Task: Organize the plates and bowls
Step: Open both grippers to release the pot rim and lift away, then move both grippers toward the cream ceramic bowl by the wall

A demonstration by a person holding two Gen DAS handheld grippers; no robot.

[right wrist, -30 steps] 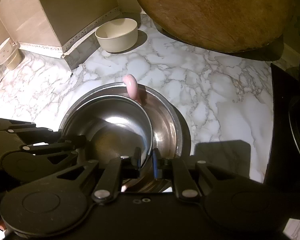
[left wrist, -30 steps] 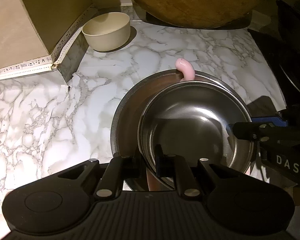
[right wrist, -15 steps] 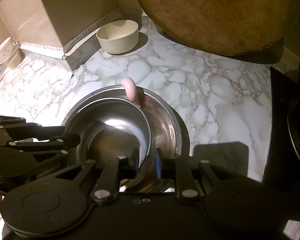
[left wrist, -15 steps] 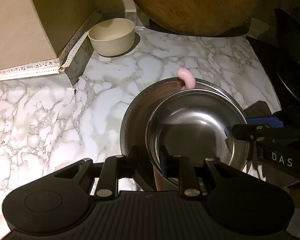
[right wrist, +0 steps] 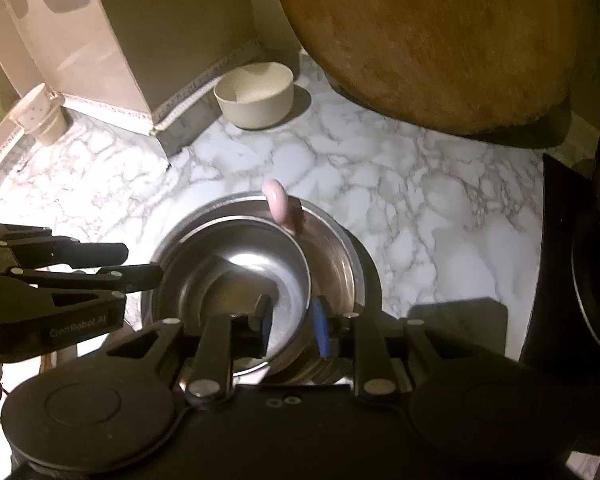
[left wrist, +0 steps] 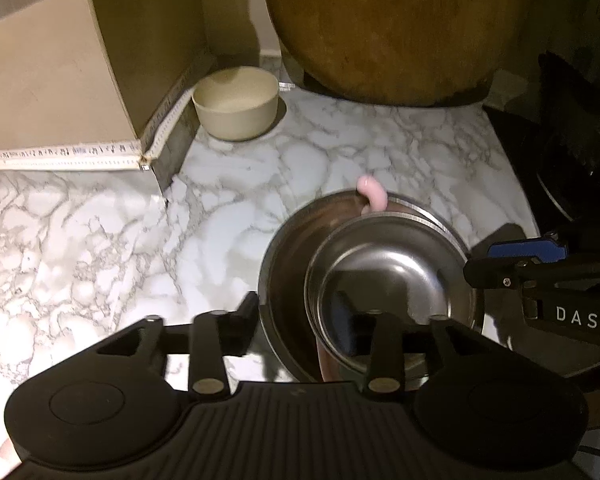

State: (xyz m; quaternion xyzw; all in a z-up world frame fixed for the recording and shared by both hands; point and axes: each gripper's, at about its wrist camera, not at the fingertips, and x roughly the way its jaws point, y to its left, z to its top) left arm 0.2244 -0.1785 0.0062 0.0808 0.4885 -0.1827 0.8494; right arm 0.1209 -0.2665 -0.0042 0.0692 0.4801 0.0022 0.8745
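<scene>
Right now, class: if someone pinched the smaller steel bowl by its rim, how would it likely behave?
The smaller steel bowl looks thin and polished, so it is probably stiff, light and slippery. It sits off-centre inside the larger steel bowl, so it may slide or rock.

Marble counter [left wrist: 300, 168], steel bowls [left wrist: 284, 280], cream bowl [left wrist: 236, 108]

A small steel bowl [left wrist: 392, 276] sat nested inside a larger steel bowl [left wrist: 288, 264], pushed off-centre so its rim lay close to the big bowl's right wall. Both stood upright and empty on the marble table [left wrist: 100, 260], with a pink hook [left wrist: 374, 194] over the larger bowl's far rim. A cream bowl [left wrist: 236, 106] stood upright, well beyond the steel pair, beside the tan box [left wrist: 48, 92].
</scene>
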